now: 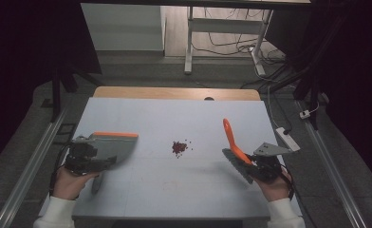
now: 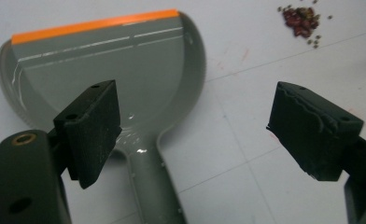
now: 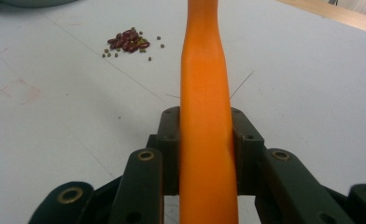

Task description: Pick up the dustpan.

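A grey dustpan (image 1: 115,146) with an orange front lip lies flat at the table's left, its handle (image 2: 153,186) pointing toward the person. My left gripper (image 1: 96,159) hovers open just above the pan's neck, its jaws (image 2: 202,133) spread wide and touching nothing. A small heap of red and green beans (image 1: 179,147) sits mid-table, also seen from the left gripper (image 2: 301,21) and from the right gripper (image 3: 127,42). At the right, my right gripper (image 1: 251,162) is shut on an orange brush handle (image 3: 203,60) that slants up and away (image 1: 231,135). The brush's head is hidden.
The white tabletop (image 1: 174,118) ends in a wooden strip (image 1: 174,93) at the far side. A white power strip (image 1: 288,138) lies off the right edge. Metal rails run along both sides on the floor, with a desk frame (image 1: 190,42) and cables beyond.
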A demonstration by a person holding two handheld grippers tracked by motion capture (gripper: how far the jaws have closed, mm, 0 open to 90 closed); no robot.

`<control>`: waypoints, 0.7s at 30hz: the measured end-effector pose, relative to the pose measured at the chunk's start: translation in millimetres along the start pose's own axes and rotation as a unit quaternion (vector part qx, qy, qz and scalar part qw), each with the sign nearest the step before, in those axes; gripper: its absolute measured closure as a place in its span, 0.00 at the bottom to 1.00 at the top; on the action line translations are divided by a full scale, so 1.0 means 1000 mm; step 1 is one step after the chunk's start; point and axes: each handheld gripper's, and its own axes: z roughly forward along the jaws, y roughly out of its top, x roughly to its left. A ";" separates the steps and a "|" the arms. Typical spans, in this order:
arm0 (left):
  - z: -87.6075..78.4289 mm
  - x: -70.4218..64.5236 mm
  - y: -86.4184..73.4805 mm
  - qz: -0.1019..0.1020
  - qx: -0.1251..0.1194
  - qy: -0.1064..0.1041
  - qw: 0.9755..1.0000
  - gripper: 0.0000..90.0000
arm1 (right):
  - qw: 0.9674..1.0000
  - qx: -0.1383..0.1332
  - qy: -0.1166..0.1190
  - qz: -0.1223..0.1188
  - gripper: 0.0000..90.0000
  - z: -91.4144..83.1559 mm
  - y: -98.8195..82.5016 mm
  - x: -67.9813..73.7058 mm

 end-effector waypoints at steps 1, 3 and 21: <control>0.001 0.001 -0.001 -0.002 0.004 0.004 1.000 0.19 | 1.000 0.001 0.000 -0.001 0.78 0.000 0.000 0.000; 0.003 0.006 -0.004 -0.011 0.015 0.011 1.000 0.19 | 1.000 0.001 0.000 0.000 0.78 0.000 0.000 0.000; 0.027 0.018 -0.022 -0.047 0.077 0.020 0.996 0.20 | 1.000 0.007 0.003 -0.002 0.78 0.004 -0.001 0.001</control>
